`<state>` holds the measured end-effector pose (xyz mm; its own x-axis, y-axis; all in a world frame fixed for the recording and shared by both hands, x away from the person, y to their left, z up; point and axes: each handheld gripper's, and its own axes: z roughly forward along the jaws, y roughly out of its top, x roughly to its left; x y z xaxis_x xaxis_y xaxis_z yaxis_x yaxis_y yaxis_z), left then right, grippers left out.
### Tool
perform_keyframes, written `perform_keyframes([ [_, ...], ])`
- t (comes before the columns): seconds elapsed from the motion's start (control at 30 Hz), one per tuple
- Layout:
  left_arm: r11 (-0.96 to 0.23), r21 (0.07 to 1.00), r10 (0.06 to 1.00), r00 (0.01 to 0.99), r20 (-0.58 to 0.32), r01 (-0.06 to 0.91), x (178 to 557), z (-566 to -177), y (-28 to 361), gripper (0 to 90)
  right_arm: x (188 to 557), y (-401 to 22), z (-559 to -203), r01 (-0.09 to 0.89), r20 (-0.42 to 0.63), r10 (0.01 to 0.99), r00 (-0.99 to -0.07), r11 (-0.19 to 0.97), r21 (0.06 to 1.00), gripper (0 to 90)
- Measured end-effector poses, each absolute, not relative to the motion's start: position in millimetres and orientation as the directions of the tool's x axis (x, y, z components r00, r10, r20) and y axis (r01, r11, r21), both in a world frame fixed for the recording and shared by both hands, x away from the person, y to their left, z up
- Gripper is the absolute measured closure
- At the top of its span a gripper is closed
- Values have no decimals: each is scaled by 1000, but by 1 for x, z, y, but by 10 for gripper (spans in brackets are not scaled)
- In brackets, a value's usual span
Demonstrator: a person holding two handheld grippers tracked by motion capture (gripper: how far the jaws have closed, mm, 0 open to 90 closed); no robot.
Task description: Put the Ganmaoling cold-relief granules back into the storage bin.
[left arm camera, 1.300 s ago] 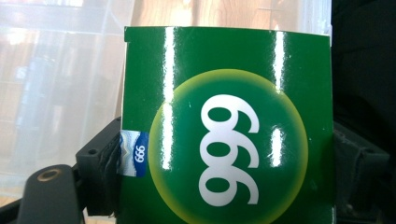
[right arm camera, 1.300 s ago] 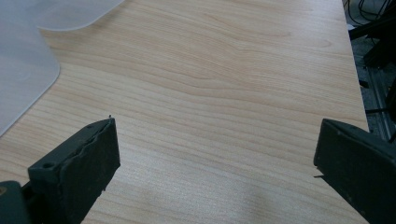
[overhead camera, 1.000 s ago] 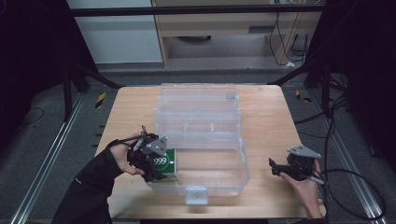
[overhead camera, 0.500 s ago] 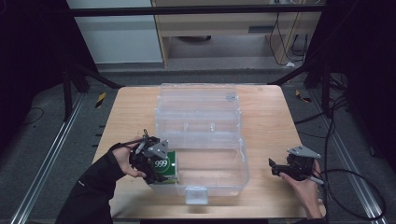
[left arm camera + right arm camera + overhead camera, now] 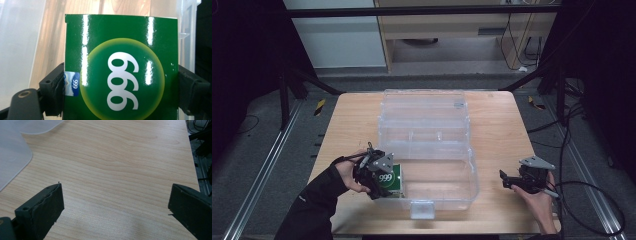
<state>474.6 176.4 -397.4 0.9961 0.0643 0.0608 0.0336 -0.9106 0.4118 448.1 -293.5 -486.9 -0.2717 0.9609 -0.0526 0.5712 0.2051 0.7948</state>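
Left gripper (image 5: 120, 82): jaws flank the green box (image 5: 121, 67), have just been opening, pads look barely on its sides. I read that as releasing it into the bin (image 5: 462, 192), front-left corner. Right gripper (image 5: 115, 207) gapes empty over the table (image 5: 120, 165), parked clear.

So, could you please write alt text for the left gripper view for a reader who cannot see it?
A glossy green box printed with a white 999 in a yellow-edged circle stands between the left gripper and its two black jaws, which have just been opening. Behind it are the clear plastic bin and the wooden table.
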Motion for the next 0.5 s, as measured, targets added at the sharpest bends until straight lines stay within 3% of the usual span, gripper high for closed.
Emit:
perform_keyframes([
  [0.37, -916, 399, 74, 995, 65, 42, 475, -403, 177, 125, 448, -294, -487, 570, -54, 961, -273, 207, 796, 5],
  [0.5, -888, 457, 97, 993, 68, 56, 476, -394, 182, 114, 448, -293, -487, 572, -52, 961, -272, 204, 794, 5],
])
